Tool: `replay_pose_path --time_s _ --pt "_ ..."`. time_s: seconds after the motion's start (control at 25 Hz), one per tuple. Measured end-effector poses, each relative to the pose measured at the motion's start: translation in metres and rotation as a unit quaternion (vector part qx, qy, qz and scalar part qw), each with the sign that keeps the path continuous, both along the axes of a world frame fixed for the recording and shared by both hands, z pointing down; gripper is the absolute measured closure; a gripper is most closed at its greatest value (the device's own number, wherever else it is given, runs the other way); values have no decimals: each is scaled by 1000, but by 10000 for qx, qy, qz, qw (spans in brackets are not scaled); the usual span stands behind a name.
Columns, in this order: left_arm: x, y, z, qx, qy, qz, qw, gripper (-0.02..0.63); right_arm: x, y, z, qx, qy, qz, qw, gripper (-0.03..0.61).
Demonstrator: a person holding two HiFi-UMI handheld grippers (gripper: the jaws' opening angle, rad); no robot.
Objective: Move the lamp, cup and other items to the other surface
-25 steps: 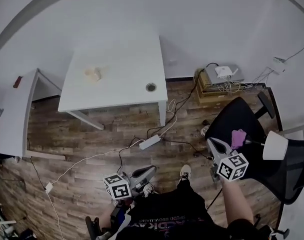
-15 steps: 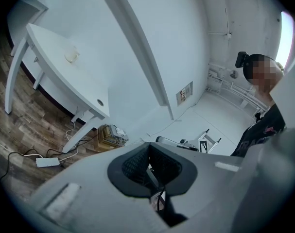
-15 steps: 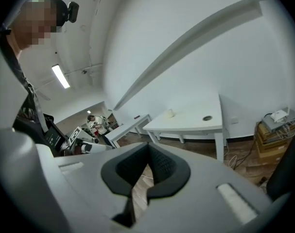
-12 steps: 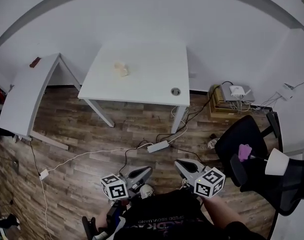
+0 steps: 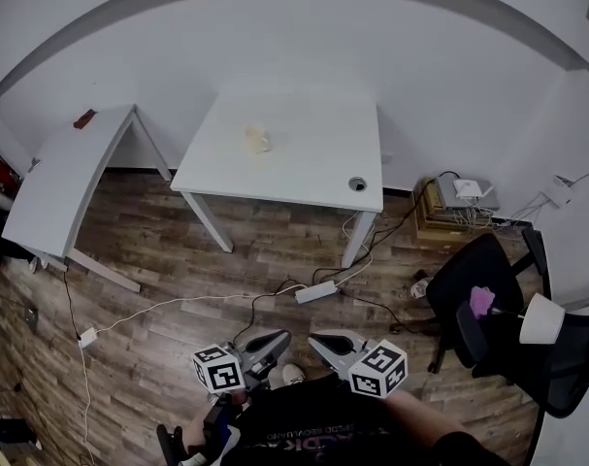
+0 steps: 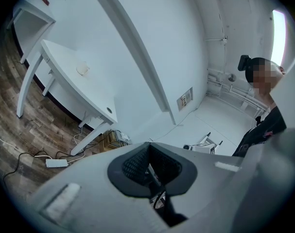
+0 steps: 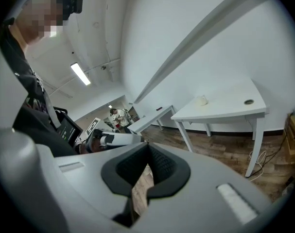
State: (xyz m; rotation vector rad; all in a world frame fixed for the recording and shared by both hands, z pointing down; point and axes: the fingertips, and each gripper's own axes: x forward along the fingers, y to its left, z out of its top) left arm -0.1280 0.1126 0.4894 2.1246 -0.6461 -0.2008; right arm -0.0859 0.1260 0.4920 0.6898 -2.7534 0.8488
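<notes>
Left tool [image 5: 273,339] and right tool [image 5: 325,341] are both clenched on nothing, low by my body. The small cream cup [image 5: 258,140] sits on the white rectangular desk [image 5: 318,158] ahead, and the white-shaded lamp [image 5: 539,318] is at the black office chair [image 5: 483,270] on my right. I reckon I'm between pick-ups. Next I need to close in, open a tool and grasp.

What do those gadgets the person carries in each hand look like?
Each hand carries a light grey, wedge-shaped tool: the left gripper and the right gripper. Each bears a white cube printed with black square markers. The jaws are lined with black, ribbed pads. The person wears a black top with lettering.
</notes>
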Motion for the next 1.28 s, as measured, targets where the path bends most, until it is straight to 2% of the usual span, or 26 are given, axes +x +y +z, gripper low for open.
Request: replay_pose_path --time_s 0.12,0.36,0.6,1.28 --pt "-4 4 2 -9 38 41 10000 615 -10 8 2 83 96 -140 9998 574" --pt "-5 4 5 23 81 134 9999 615 -7 4 5 -2 85 97 9999 574" --pt "-7 5 9 18 179 169 9997 615 -11 5 7 -7 175 82 9998 574" --pt "-5 8 5 -12 83 216 9997 617 -10 7 8 -4 167 105 9998 574"
